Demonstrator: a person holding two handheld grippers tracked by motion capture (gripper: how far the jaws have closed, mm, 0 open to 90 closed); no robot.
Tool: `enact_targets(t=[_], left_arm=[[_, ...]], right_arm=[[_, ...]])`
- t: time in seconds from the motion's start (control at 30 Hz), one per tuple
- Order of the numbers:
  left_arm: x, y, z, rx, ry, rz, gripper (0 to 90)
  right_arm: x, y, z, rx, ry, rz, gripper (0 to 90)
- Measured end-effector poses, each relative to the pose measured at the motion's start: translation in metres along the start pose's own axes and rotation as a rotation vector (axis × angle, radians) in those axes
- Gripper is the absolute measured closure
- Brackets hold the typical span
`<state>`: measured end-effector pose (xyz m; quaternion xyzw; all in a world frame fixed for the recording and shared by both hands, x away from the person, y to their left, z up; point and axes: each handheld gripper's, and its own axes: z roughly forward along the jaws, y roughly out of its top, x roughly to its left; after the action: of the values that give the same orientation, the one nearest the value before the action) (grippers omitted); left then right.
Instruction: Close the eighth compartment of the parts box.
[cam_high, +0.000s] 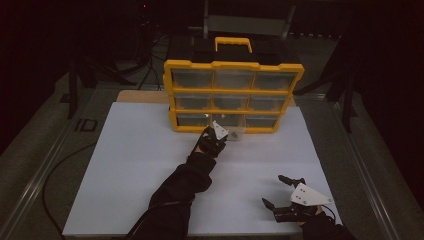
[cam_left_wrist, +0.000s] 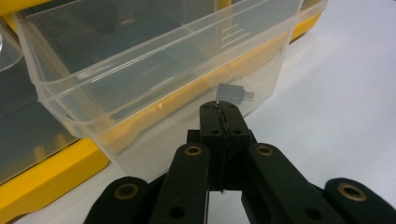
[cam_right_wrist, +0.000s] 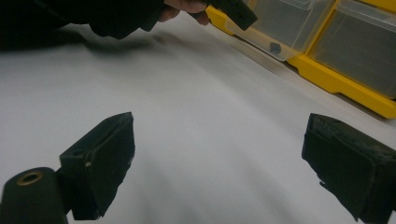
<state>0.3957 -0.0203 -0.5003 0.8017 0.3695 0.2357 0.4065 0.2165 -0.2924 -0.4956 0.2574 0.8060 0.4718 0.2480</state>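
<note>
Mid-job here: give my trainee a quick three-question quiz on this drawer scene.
1. True or false: the left gripper has its jaws closed.
2. Which row of the yellow organizer holds the pulled-out clear drawer: A top, B middle, C bottom?
3. What lies inside that drawer?

Key: 1 true, the jaws meet at the drawer's front. 2 C. 3 a small grey adapter. The right gripper rests open on the white board.

A yellow cabinet (cam_high: 233, 65) holds clear drawers (cam_left_wrist: 154, 70); the board (cam_high: 150, 165) is white.
</note>
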Motion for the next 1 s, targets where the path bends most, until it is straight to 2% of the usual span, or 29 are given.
enact_targets(t=[0.33, 1.0], left_arm=[[0.003, 0.001, 0.003, 0.008, 0.009, 0.018, 89.1], [0.006, 0.006, 0.013, 0.01, 0.035, 0.021, 89.1]], right_arm=[[0.0, 0.0, 0.0, 0.001, 0.0, 0.0, 9.4], [0.0, 0.0, 0.0, 0.0, -0.003, 0.001, 9.5]])
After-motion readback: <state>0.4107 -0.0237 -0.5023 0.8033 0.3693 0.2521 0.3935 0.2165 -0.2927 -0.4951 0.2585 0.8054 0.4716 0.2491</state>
